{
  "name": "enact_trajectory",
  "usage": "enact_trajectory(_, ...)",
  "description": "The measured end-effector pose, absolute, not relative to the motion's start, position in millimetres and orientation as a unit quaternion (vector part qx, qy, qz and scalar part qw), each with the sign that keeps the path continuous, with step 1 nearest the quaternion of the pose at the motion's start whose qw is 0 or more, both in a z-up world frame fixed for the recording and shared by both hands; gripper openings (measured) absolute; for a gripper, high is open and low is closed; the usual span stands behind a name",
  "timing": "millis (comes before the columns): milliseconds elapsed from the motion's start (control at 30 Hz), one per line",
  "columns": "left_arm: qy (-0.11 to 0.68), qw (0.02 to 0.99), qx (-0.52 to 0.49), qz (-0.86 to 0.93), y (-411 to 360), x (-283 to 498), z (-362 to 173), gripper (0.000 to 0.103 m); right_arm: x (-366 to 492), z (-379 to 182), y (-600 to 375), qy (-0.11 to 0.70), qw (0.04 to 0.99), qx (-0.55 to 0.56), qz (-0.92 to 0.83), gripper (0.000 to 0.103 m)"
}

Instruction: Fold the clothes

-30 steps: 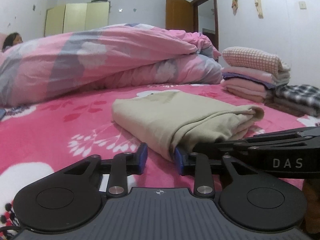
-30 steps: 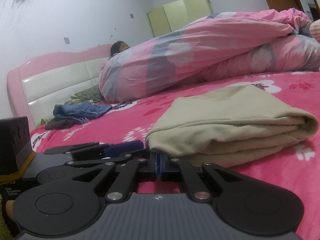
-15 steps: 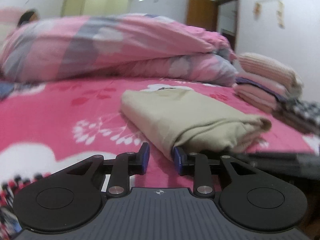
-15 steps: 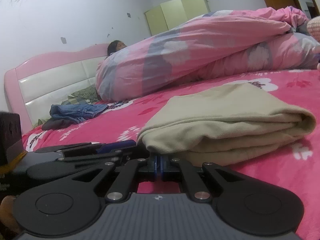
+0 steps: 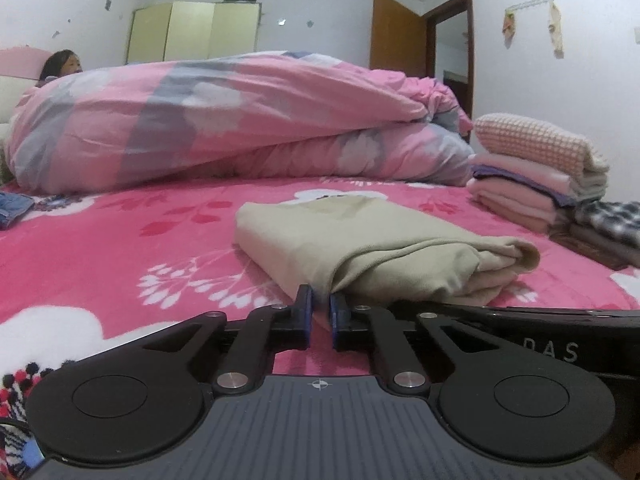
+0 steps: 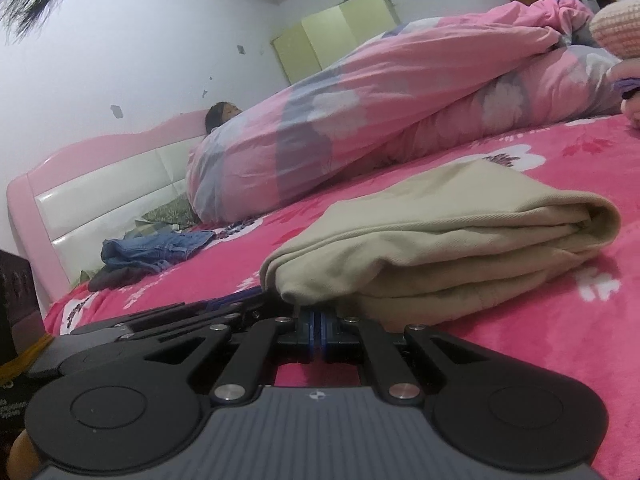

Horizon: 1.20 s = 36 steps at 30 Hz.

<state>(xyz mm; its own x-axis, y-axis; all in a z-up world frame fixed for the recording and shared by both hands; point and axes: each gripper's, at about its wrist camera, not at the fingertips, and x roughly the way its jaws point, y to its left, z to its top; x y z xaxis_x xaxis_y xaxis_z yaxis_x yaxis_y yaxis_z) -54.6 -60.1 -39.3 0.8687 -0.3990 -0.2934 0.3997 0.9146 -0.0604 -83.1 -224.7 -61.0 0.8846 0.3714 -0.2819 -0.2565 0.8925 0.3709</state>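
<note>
The left gripper (image 5: 320, 300) is lying low over the pink flowered bedspread (image 5: 120, 248) and its jaws are closing, with only a narrow gap showing between the blue pads; the near left corner of the folded beige garment (image 5: 360, 236) is sitting right at the tips, but no cloth is showing inside the gap. The right gripper (image 6: 317, 316) is resting beside it on the right, its pads pressed together, and the tips are going under the near edge of the same garment, so I cannot tell if they are pinching any cloth. The garment is lying flat on the bedspread just in front of both grippers, folded in several layers, with its rounded fold facing right. Farther to the right a stack of folded clothes (image 5: 536, 168) is standing next to a checked cloth (image 5: 616, 216). On the far left some blue jeans (image 6: 160, 248) are lying in a heap near the pink headboard (image 6: 100, 184). Behind the garment a big pink and grey quilt (image 5: 240, 120) is stretching across the bed, and a person (image 5: 62, 64) is lying at its left end. By the far wall a pale green wardrobe (image 5: 192, 32) and a brown door (image 5: 396, 36) are standing.
</note>
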Motion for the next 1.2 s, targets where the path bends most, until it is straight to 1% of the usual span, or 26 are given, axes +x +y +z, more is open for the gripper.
enact_trajectory(233,0.142,0.96,0.043,-0.237,-62.6,-74.7,-35.1,0.005,-85.8,-60.5,-229.9,0.17,0.957,0.169,0.161,0.003)
enact_trajectory(367,0.16,0.957,0.029,-0.239,-61.8,-73.0,-33.3,0.005,-88.5,-62.4,-235.2,0.165,0.955,0.181,0.165,0.003)
enact_trajectory(400,0.156,0.957,0.017,-0.245,-60.7,-75.8,-27.4,0.005,-89.6,-62.2,-235.3,0.162,0.956,0.181,0.167,0.003)
enact_trajectory(467,0.122,0.961,0.058,-0.24,-66.0,-80.2,-32.6,0.005,-91.8,-61.7,-235.5,0.156,0.956,0.18,0.171,0.003)
enact_trajectory(533,0.162,0.955,0.021,-0.246,-60.4,-70.4,-37.3,0.005,-90.6,-60.6,-235.7,0.163,0.955,0.178,0.175,0.003)
enact_trajectory(633,0.165,0.952,0.01,-0.258,-54.6,-70.7,-37.6,0.006,-92.1,-63.6,-234.7,0.181,0.951,0.17,0.185,0.003)
enact_trajectory(733,0.188,0.941,-0.034,-0.278,-40.6,-66.5,-39.1,0.006,-102.0,-62.6,-233.5,0.191,0.946,0.16,0.207,0.003)
enact_trajectory(967,0.207,0.917,-0.043,-0.338,-16.9,-85.4,-36.8,0.007,-124.1,-49.3,-240.4,0.219,0.935,0.149,0.238,0.003)
enact_trajectory(1067,0.191,0.92,-0.071,-0.334,-8.5,-82.7,-24.8,0.007,-126.9,-27.1,-256.3,0.188,0.942,0.16,0.227,0.003)
enact_trajectory(1133,0.169,0.926,-0.085,-0.327,-11.2,-76.2,-15.6,0.007,-120.4,-11.7,-258.9,0.156,0.957,0.144,0.2,0.004)
enact_trajectory(1200,0.148,0.932,-0.078,-0.322,-21.8,-67.9,-8.9,0.011,-111.3,0.7,-258.5,0.126,0.97,0.119,0.168,0.005)
